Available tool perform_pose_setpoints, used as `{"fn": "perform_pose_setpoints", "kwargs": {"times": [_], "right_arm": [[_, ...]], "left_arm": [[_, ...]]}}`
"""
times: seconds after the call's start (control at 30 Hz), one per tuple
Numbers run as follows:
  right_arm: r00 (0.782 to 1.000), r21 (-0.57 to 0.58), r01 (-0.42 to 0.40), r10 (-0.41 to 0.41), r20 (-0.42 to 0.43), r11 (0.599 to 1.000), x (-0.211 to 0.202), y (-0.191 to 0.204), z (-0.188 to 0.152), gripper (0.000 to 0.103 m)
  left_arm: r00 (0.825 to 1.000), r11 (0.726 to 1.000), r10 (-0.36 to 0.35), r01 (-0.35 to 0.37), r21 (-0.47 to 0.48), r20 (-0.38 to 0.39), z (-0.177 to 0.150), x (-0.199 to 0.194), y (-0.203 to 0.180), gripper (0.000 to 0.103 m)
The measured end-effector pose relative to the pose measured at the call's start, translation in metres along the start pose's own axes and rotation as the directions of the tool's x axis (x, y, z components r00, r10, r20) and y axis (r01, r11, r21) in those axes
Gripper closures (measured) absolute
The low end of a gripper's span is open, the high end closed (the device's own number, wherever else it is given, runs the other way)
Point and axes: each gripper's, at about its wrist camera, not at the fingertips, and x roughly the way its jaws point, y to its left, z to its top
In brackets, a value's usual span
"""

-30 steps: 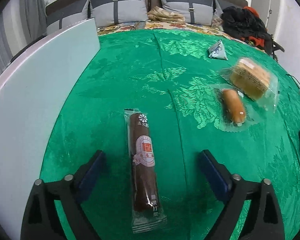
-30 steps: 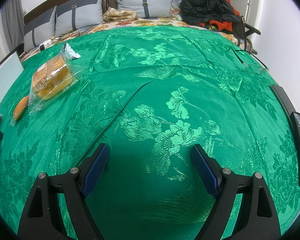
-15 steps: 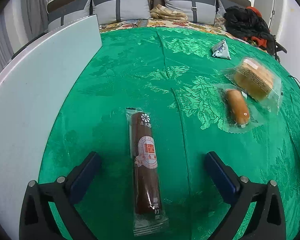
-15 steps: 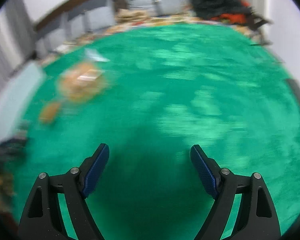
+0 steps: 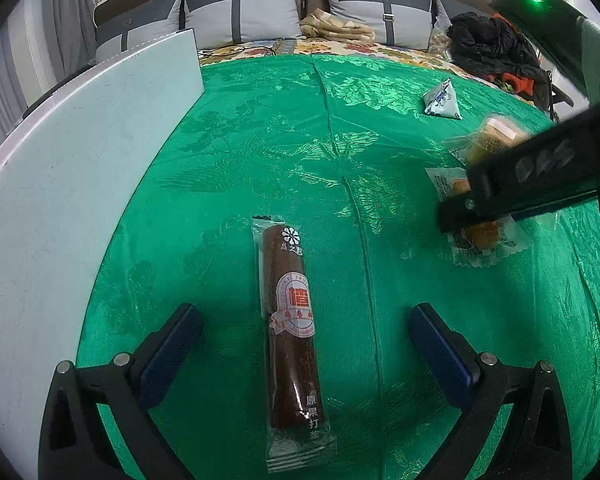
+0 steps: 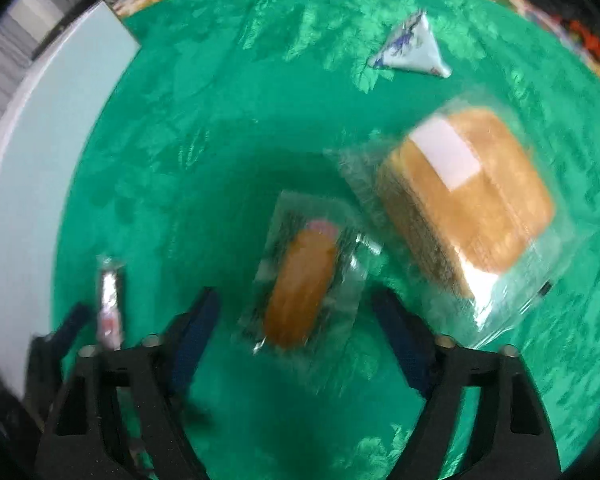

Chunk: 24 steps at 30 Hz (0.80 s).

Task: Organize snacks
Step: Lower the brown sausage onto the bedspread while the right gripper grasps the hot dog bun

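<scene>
Four wrapped snacks lie on the green patterned cloth (image 5: 260,152). The small oblong bun in clear wrap (image 6: 300,288) sits between the blue pads of the right gripper (image 6: 296,316), which points steeply down at it; the jaws have just been closing and stand partly closed around the packet, with a gap visible on each side, so the pads do not press on it. The view is motion-blurred. The larger bread loaf in clear wrap (image 6: 472,200) lies just beside the bun, and the triangular white-and-blue packet (image 6: 412,50) lies farther back, well apart. The long brown snack stick (image 5: 292,328) lies lengthwise between the fingers of the left gripper (image 5: 304,332), which tilts down toward the cloth with jaws spread wide and clear of the wrapper. A pale board (image 5: 80,160) borders the cloth on the left.
</scene>
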Motion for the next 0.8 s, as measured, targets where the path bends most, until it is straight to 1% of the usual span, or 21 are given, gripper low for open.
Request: {"fn": "perform_pose_setpoints", "kwargs": {"times": [0.03,0.1,0.13,0.27,0.3,0.33,0.43,0.5,0.57,0.6,0.63,0.7,0.77,0.8], "right_arm": [[1.000,-0.004,0.018,-0.018,0.016,1.000,-0.002,0.003,-0.001,0.056],[0.999,0.005,-0.040,0.040,0.005,0.999,-0.004,0.004,-0.005,0.066],[0.998,0.006,-0.061,0.061,0.001,0.998,-0.007,0.004,-0.008,0.066],[0.989,0.000,-0.132,0.132,0.064,0.991,-0.036,-0.003,-0.024,0.067],[0.982,0.007,-0.174,0.173,0.078,0.985,-0.045,-0.009,-0.033,0.067],[0.977,0.010,-0.198,0.196,0.088,0.980,-0.052,-0.014,-0.040,0.067],[0.963,0.016,-0.240,0.236,0.128,0.971,-0.074,-0.040,-0.071,0.066],[0.963,0.038,-0.230,0.222,0.153,0.972,-0.082,-0.067,-0.096,0.066],[0.964,0.062,-0.205,0.190,0.186,0.977,-0.085,-0.101,-0.115,0.065],[0.965,0.070,-0.188,0.171,0.199,0.980,-0.081,-0.120,-0.119,0.065],[0.967,0.078,-0.153,0.133,0.218,0.985,-0.075,-0.140,-0.125,0.064],[0.962,0.079,-0.114,0.090,0.258,0.990,-0.067,-0.167,-0.132,0.063],[0.955,0.085,-0.118,0.090,0.282,0.989,-0.061,-0.189,-0.141,0.056],[0.948,0.095,-0.129,0.095,0.304,0.987,-0.059,-0.194,-0.144,0.043]], "left_arm": [[1.000,1.000,0.000,0.000,0.000,0.000,0.000,0.000,0.000,0.000],[1.000,1.000,-0.001,0.001,0.000,0.001,0.000,0.000,0.000,0.000],[1.000,1.000,-0.002,0.002,-0.001,0.001,0.001,0.000,0.000,0.000],[1.000,1.000,-0.002,0.002,0.000,0.001,0.001,0.001,0.000,0.000],[1.000,1.000,-0.002,0.002,0.000,0.001,0.001,0.001,0.000,0.000],[1.000,1.000,-0.002,0.002,0.000,0.001,0.001,0.001,0.000,0.000],[1.000,1.000,-0.001,0.001,0.000,0.001,0.001,0.001,0.000,0.000],[1.000,1.000,-0.001,0.001,0.000,0.001,0.001,0.001,0.000,0.000],[1.000,1.000,-0.001,0.001,0.000,0.001,0.001,0.001,-0.001,0.000],[1.000,1.000,-0.001,0.001,0.000,0.001,0.001,0.001,0.000,0.000],[1.000,1.000,-0.001,0.001,-0.001,0.001,0.001,0.000,0.000,0.000],[1.000,1.000,-0.001,0.001,0.000,0.001,0.001,0.001,0.000,0.000],[1.000,1.000,-0.001,0.001,0.000,0.001,0.001,0.001,-0.001,0.000],[1.000,1.000,-0.001,0.001,0.000,0.001,0.001,0.000,0.000,0.000]]}}
